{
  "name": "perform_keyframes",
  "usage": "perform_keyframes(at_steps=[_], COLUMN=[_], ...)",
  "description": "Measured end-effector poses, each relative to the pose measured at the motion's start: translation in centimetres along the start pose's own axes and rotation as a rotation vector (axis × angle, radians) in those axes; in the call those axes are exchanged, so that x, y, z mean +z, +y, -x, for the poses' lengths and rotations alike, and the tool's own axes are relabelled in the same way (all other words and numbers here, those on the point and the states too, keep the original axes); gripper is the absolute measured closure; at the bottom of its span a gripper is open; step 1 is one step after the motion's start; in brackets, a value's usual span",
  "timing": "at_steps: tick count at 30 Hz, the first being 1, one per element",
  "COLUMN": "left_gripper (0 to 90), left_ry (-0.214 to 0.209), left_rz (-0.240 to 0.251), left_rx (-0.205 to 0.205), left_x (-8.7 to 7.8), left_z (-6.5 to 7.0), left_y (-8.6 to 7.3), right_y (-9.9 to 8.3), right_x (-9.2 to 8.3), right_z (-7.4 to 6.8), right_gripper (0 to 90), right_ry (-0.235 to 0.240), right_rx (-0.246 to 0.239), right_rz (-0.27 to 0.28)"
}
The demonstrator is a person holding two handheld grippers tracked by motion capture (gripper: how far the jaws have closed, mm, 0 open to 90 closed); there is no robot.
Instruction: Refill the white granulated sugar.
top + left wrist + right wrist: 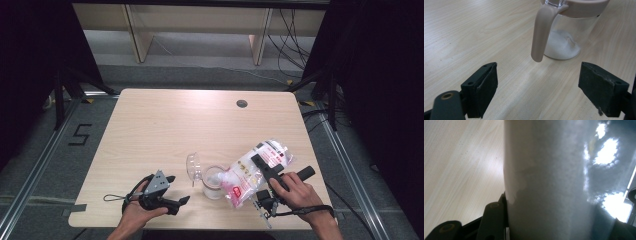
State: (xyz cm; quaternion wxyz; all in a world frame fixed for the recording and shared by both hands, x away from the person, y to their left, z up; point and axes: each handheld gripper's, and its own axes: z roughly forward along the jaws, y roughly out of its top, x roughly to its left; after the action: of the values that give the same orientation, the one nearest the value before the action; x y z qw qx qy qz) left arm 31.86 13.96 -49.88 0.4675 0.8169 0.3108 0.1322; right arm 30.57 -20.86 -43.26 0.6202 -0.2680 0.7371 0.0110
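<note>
A clear jar with a beige rim stands near the table's front edge, its clear lid flipped open to the left. White powder lies in the bottom of the jar, and a beige handle hangs down its side. My right gripper is shut on a clear plastic bag of white powder with pink print. The bag is tilted with its mouth over the jar. In the right gripper view the bag sits between the jaws of the right gripper. My left gripper rests open left of the jar, and nothing lies between the jaws of the left gripper.
The light wooden table has a round cable hole at the back right. Its front edge runs just below both hands. A cord loop trails left from the left gripper. Desk legs and cables stand on the floor beyond the table.
</note>
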Motion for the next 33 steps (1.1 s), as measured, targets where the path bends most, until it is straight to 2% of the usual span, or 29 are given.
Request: perform_keyframes(at_steps=[4, 5, 8, 10, 17, 18, 20, 21, 28, 33], left_gripper=[15.4, 15.4, 15.4, 15.4, 15.4, 15.4, 15.4, 15.4, 15.4, 15.4], left_ry=[0.007, 0.000, -0.002, 0.011, 0.007, 0.001, 0.004, 0.009, 0.007, 0.008], left_rz=[-0.015, 0.000, 0.002, -0.016, -0.010, -0.001, -0.002, -0.015, -0.014, -0.016], left_rx=[0.017, 0.004, -0.003, 0.019, 0.013, 0.004, 0.006, 0.019, 0.019, 0.018], left_x=[-0.06, -0.01, 0.02, -0.09, -0.04, -0.01, -0.02, -0.08, -0.07, -0.08], left_z=[-0.13, -0.03, 0.02, -0.12, -0.09, -0.02, -0.05, -0.14, -0.13, -0.12], left_y=[0.02, 0.01, 0.00, 0.04, 0.02, 0.01, 0.01, 0.03, 0.03, 0.04], right_y=[0.00, 0.01, 0.03, 0.04, 0.08, 0.08, 0.06, 0.05, -0.09, -0.20], right_x=[0.01, 0.02, 0.01, 0.01, -0.04, -0.04, -0.01, 0.00, 0.02, 0.03], right_z=[-0.03, -0.03, -0.01, 0.01, 0.01, 0.12, 0.04, 0.04, 0.13, -0.08], right_gripper=[53.7, 53.8, 53.9, 53.9, 54.2, 54.3, 54.4, 54.5, 55.2, 55.5], right_ry=[0.002, -0.001, 0.001, 0.001, 0.014, 0.011, 0.002, 0.003, 0.011, 0.012], right_rx=[-0.007, -0.009, -0.010, -0.009, -0.004, -0.017, -0.012, -0.012, -0.022, -0.003], right_rz=[0.000, 0.001, 0.004, 0.005, -0.001, 0.002, 0.006, 0.006, 0.005, 0.003])
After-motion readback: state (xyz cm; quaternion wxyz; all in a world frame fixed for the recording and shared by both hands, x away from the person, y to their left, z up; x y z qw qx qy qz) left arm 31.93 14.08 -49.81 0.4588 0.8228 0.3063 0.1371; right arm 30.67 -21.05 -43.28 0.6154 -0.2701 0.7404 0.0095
